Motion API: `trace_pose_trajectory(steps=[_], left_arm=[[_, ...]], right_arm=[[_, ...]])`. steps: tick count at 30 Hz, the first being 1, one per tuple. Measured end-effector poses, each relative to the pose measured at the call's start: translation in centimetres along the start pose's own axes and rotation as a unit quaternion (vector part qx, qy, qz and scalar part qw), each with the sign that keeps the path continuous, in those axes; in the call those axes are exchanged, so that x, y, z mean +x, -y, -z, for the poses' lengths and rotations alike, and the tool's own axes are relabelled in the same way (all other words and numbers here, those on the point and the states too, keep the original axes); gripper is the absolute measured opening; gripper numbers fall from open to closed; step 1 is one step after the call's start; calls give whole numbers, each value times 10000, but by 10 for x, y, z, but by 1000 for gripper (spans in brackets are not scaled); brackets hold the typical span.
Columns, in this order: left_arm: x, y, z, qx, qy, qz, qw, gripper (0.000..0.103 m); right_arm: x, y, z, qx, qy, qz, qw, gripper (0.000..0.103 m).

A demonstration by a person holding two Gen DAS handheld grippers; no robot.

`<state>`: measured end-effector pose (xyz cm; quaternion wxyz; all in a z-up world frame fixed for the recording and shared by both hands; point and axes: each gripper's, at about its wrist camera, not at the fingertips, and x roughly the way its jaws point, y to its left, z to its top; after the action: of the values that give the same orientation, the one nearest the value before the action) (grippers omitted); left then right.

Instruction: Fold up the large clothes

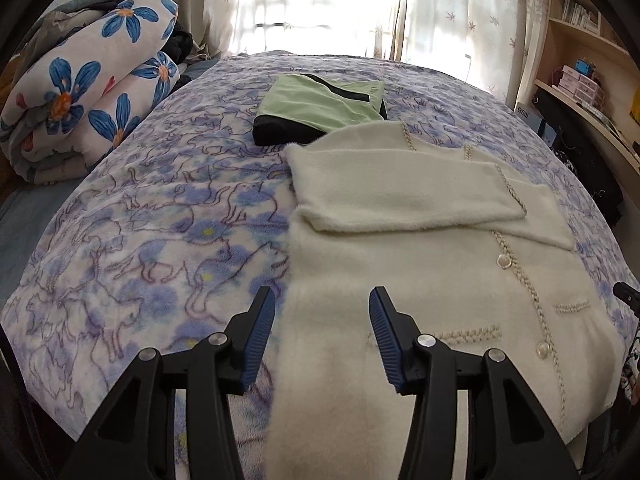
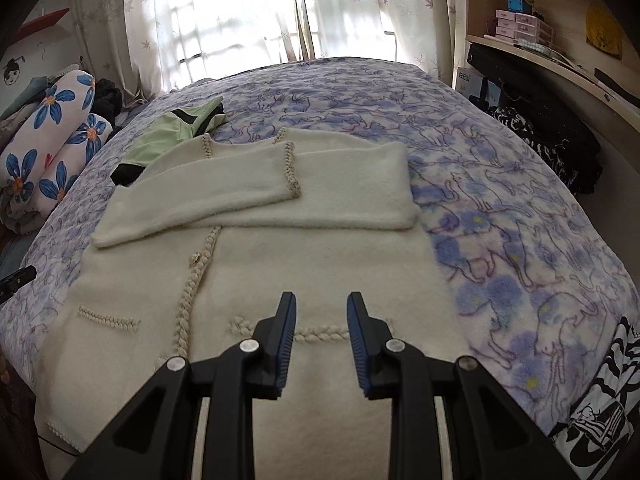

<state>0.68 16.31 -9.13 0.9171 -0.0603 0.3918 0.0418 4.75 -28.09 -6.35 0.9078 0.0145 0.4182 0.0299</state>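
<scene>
A cream fuzzy cardigan (image 1: 420,272) with braided trim and pearl buttons lies flat on the bed, both sleeves folded across its chest. In the right wrist view the same cardigan (image 2: 280,264) fills the middle, its sleeves crossing at the top. My left gripper (image 1: 322,300) hovers open above the cardigan's left edge, with nothing between its blue pads. Over the lower front panel, near a braided pocket line, my right gripper (image 2: 321,304) also stands open and holds nothing.
A folded green and black garment (image 1: 320,106) lies beyond the cardigan on the blue floral blanket (image 1: 140,240). A rolled flowered quilt (image 1: 88,92) sits at the left. Shelves (image 2: 540,40) and dark clothes (image 2: 552,140) stand at the right; a black and white item (image 2: 600,420) lies at the near corner.
</scene>
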Motion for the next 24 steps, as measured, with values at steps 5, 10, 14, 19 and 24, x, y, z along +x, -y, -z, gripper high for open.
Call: trace_pose_trajectory(steps=[5, 10, 14, 19, 24], left_arm=[[-3, -10, 32, 189, -293, 78, 9994, 49], [0, -33, 61, 96, -646, 428, 9970, 49], [6, -49, 81, -95, -1016, 721, 9922, 49], [4, -55, 99, -278, -1111, 1051, 9878, 49], [2, -52, 107, -272, -1153, 1282, 9846, 49]], right_arm=[[-11, 23, 20, 94, -118, -169, 9997, 26], [-22, 55, 38, 319, -349, -431, 9980, 26], [-26, 79, 53, 493, -604, -602, 9951, 29], [-26, 105, 76, 637, -899, -546, 9924, 30], [-20, 126, 102, 899, -1095, -510, 9886, 30]])
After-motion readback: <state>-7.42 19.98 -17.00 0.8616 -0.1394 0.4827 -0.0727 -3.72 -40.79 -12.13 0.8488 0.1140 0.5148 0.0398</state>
